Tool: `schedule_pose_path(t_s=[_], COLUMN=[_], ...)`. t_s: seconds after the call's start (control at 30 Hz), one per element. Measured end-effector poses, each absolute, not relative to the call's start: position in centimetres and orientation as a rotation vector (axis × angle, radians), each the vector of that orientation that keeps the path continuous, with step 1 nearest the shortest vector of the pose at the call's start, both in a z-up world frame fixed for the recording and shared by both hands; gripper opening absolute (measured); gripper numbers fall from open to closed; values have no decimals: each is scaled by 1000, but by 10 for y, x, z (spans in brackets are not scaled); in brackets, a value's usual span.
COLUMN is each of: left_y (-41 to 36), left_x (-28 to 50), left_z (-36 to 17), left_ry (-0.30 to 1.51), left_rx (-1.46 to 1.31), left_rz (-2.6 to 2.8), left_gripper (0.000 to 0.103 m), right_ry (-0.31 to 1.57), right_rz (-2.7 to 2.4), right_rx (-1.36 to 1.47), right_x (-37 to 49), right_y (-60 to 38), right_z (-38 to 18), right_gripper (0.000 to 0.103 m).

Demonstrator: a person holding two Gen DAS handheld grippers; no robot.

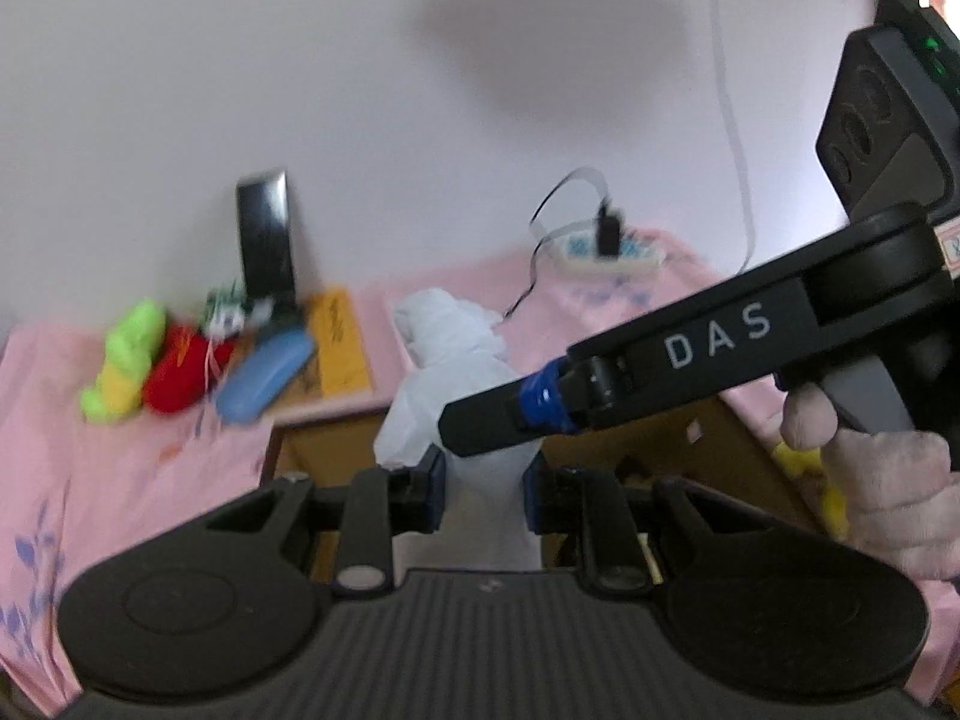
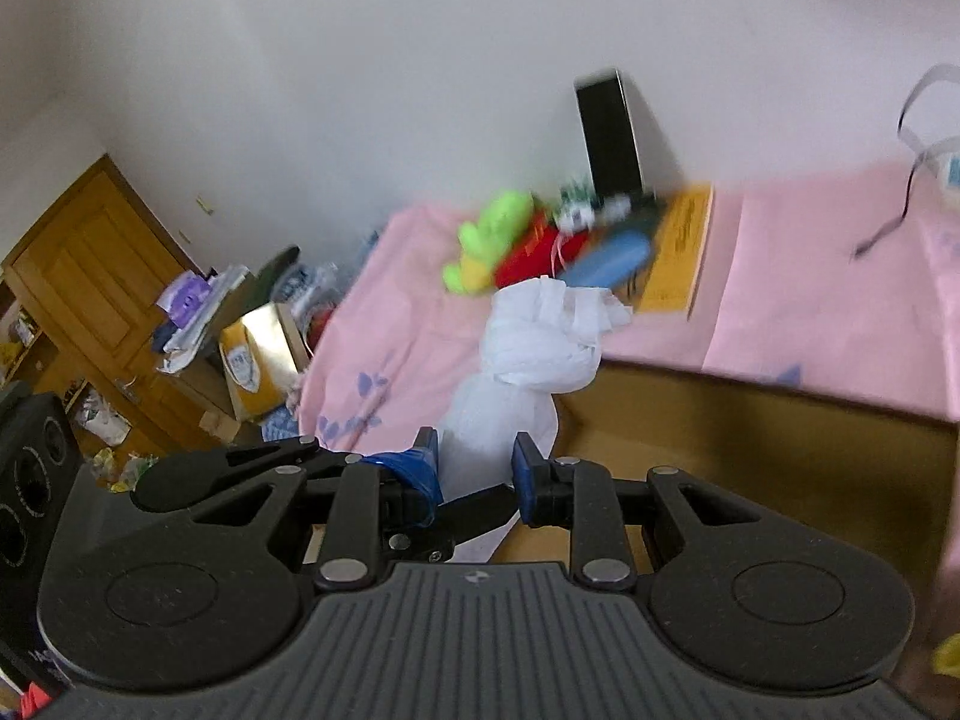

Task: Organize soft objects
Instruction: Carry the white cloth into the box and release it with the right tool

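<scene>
Together, left tongs [image 1: 483, 489] and right tongs [image 2: 477, 471] pinch one white bundled bag [image 2: 528, 360].

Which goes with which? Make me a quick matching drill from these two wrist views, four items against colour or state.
Things:
1. white cloth
2. plush toy
3. oblong case
4. dark phone

States:
A. propped upright against the wall
B. green and yellow, lying on the pink sheet
C. blue, next to the orange booklet
D. clamped by both the left gripper and the right gripper

Pairs: 1-D, 2-B, 3-C, 4-A
</scene>
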State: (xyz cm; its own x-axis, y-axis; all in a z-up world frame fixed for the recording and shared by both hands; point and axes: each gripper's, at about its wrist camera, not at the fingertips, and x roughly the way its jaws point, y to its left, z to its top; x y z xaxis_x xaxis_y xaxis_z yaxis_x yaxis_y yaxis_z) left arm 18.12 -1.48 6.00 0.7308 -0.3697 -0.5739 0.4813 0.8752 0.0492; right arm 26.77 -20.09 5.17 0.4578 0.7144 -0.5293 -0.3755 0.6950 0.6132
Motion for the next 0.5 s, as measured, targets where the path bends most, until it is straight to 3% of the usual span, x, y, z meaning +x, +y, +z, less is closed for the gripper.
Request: schedule_pose_path(t_s=[0.5], left_y=[4], left_x=[240], left_z=[-9], left_ry=[840], left_rx=[184], left_rz=[-312], left_gripper=[23], right_ry=[1042], right_rz=[698], right_rx=[464], right_x=[306], right_y=[-158], right_z=[-28], right_gripper=[7])
